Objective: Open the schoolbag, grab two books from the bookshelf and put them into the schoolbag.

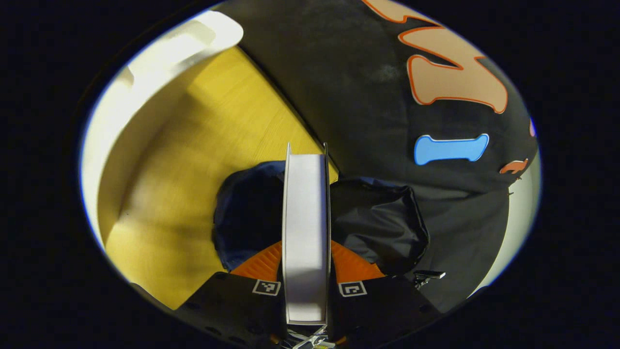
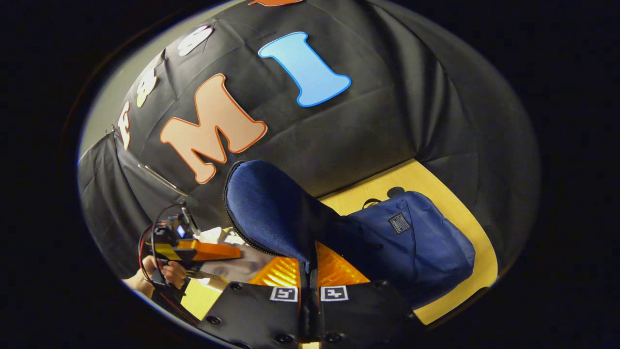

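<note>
Left gripper [image 1: 306, 286] clamps a white book [image 1: 305, 232] upright, edge-on, poised above the open schoolbag [image 1: 378, 223]; right gripper [image 2: 308, 291] pinches the bag's blue flap [image 2: 271, 208], lifting it clear so the book can enter; bookshelf [image 1: 160, 58] beyond

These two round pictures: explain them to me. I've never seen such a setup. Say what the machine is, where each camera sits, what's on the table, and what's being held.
There is no robot here. A person carries a two-finger claw in each hand, and a fisheye camera rides on each, looking out along its fingers.

In the left gripper view, the left claw is shut on a white book, seen edge-on, above the wooden table. A white shelf stands at the table's far side.

In the right gripper view, the right claw pinches the flap of a blue schoolbag, lifting it so the bag stays open. Lower left in that view, a hand holds the other claw.
</note>
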`<state>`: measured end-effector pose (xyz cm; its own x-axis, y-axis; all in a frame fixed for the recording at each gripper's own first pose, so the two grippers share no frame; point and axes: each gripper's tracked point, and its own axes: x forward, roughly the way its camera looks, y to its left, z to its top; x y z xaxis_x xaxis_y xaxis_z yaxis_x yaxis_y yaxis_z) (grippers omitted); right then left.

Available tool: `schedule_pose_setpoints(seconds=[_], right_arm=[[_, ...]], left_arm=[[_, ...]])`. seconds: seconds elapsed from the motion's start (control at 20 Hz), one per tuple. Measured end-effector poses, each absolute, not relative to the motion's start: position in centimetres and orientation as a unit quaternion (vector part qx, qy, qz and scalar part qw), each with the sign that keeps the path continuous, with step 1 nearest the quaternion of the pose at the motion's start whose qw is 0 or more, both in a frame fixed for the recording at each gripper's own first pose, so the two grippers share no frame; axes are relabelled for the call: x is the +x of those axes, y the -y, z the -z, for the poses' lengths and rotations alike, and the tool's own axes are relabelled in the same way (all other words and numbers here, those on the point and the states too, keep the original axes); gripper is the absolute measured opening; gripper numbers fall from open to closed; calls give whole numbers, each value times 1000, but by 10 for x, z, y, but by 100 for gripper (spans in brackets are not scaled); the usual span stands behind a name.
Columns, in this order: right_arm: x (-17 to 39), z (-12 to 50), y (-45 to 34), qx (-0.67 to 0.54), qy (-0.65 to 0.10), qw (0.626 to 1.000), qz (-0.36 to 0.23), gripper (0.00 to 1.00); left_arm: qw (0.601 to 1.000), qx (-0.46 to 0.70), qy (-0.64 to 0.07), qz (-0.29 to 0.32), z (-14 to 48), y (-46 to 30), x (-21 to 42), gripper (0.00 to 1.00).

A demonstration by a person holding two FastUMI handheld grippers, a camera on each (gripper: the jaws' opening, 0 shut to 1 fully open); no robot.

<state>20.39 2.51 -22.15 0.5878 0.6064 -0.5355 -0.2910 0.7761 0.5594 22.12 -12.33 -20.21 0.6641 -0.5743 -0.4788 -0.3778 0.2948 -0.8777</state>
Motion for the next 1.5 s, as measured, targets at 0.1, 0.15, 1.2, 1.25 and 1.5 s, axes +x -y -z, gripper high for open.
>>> schedule_pose_setpoints(seconds=[0.1,0.15,1.2,1.25,1.5], right_arm=[[205,221,-24,216,-371,866,-257,3],[206,220,-23,220,-371,865,-256,3],[200,226,-36,210,-375,863,-266,3],[200,227,-38,210,-375,863,-267,3],[200,228,-39,206,-373,864,-267,3]], left_arm=[[687,-595,-410,71,211,142,227,29],[684,-597,-413,72,215,150,229,30],[664,-568,-484,49,260,232,243,35],[675,-528,-515,31,271,230,235,37],[723,-368,-584,4,294,221,207,75]])
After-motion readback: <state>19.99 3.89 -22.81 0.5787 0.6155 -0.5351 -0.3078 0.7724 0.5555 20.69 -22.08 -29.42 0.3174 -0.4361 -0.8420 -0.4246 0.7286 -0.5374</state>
